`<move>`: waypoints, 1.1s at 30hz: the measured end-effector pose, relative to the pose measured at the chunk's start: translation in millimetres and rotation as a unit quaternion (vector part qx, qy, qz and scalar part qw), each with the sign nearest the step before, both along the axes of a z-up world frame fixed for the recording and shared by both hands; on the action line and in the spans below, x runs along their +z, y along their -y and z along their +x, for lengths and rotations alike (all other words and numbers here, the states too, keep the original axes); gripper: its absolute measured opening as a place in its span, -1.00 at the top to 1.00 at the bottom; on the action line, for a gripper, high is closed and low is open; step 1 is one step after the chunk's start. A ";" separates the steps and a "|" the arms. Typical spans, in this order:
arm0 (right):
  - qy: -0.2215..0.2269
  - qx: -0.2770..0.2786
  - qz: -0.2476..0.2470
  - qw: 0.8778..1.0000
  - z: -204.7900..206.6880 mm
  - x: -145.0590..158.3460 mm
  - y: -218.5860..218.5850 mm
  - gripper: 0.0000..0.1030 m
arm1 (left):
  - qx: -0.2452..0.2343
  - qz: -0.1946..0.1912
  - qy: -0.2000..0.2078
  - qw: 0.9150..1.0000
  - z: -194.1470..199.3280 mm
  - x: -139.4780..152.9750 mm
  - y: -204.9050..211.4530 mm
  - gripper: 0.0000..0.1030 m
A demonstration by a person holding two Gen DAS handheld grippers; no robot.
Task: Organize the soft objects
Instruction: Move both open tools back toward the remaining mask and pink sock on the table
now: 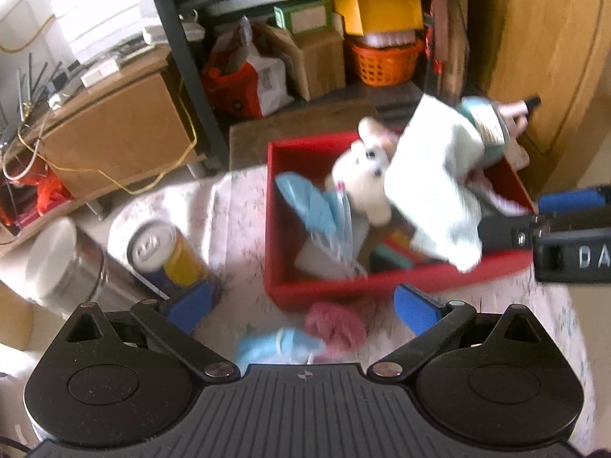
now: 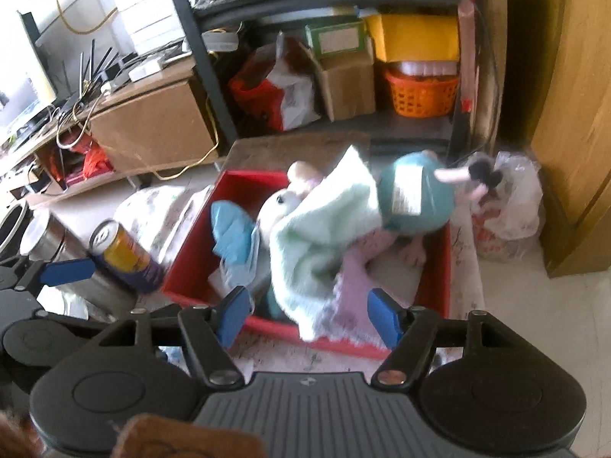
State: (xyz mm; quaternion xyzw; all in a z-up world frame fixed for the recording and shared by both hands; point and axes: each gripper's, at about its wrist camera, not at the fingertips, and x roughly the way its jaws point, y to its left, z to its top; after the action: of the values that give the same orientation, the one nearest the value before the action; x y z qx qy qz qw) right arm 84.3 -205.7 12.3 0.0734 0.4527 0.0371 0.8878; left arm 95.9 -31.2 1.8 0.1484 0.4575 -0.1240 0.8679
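A red bin [image 1: 324,286] [image 2: 198,229] stands on a patterned tablecloth. It holds a white plush animal [image 1: 362,175] [image 2: 278,206], a teal plush [image 1: 485,122] [image 2: 416,198], a pale green towel [image 1: 431,187] [image 2: 313,244], a light blue cloth [image 1: 309,202] [image 2: 229,233] and a lilac cloth [image 2: 355,286]. A pink scrunchie [image 1: 336,324] and a blue cloth [image 1: 275,343] lie on the table before the bin. My left gripper [image 1: 305,305] is open above these two. My right gripper [image 2: 309,313] is open and empty over the bin's near edge; it also shows in the left wrist view [image 1: 542,213].
A yellow and purple can [image 1: 168,255] [image 2: 122,255] stands left of the bin, next to a steel container [image 1: 65,267]. Behind is a dark shelf with boxes and an orange basket [image 1: 382,61] [image 2: 420,95]. A plastic bag [image 2: 508,206] sits by a wooden cabinet at right.
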 end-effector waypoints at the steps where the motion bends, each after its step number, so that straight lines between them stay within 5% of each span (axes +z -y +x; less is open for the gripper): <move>1: -0.002 0.003 0.000 1.000 -2.2 -1.6 -1.5 0.22 | 0.000 0.002 -0.003 1.000 -2.5 -2.2 -2.6 -0.89; 22: -0.041 0.071 -0.007 0.997 -24.4 -32.9 -47.9 0.23 | 0.028 -0.015 -0.065 0.997 -23.7 -26.2 -54.0 -0.88; 33: -0.082 0.058 0.058 0.993 -3.6 -59.0 -56.5 0.23 | 0.053 -0.035 -0.087 0.994 -16.7 -32.7 -76.2 -0.87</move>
State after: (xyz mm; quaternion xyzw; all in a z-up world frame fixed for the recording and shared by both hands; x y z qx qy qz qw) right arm 80.7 -149.2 -46.7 0.1010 0.5243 0.1080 0.8386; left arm 79.3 45.0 -30.9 0.0821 0.5337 -0.1062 0.8350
